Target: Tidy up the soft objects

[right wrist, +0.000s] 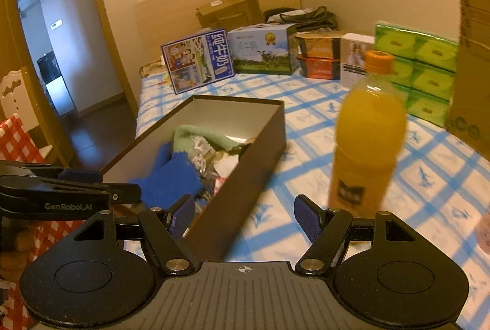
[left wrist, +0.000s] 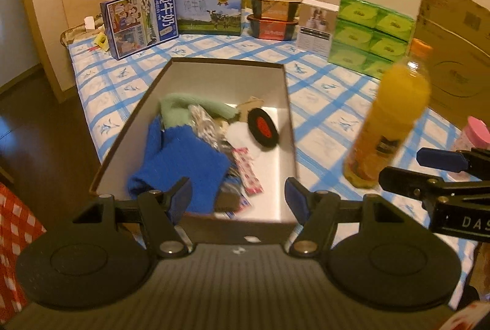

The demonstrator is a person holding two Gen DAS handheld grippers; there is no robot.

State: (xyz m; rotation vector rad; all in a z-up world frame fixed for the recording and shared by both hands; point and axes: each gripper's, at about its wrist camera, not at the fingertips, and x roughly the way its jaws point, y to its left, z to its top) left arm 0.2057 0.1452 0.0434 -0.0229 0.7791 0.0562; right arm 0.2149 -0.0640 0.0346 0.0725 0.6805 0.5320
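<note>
A brown open box (left wrist: 214,62) (right wrist: 257,143) lies on the blue checked cloth. Inside it are a blue fuzzy glove (left wrist: 180,164) (right wrist: 174,177), a pale green soft piece (left wrist: 183,108) (right wrist: 196,132), a black pad with a red centre (left wrist: 263,129), a pink patterned packet (left wrist: 249,172) and other small items. My left gripper (left wrist: 237,196) hangs open above the box's near end, nothing between its fingers. My right gripper (right wrist: 245,218) is open over the box's near right corner, holding nothing; in the left wrist view it appears at the right (left wrist: 428,167).
An orange juice bottle (left wrist: 389,121) (right wrist: 366,140) stands right of the box. Milk cartons (left wrist: 139,24) (right wrist: 197,63), stacked food tubs (left wrist: 272,16), a white box (left wrist: 315,27) and green tissue packs (left wrist: 370,34) (right wrist: 422,69) line the far side. A cardboard box (left wrist: 456,60) stands at right. A pink-lidded jar (left wrist: 473,135).
</note>
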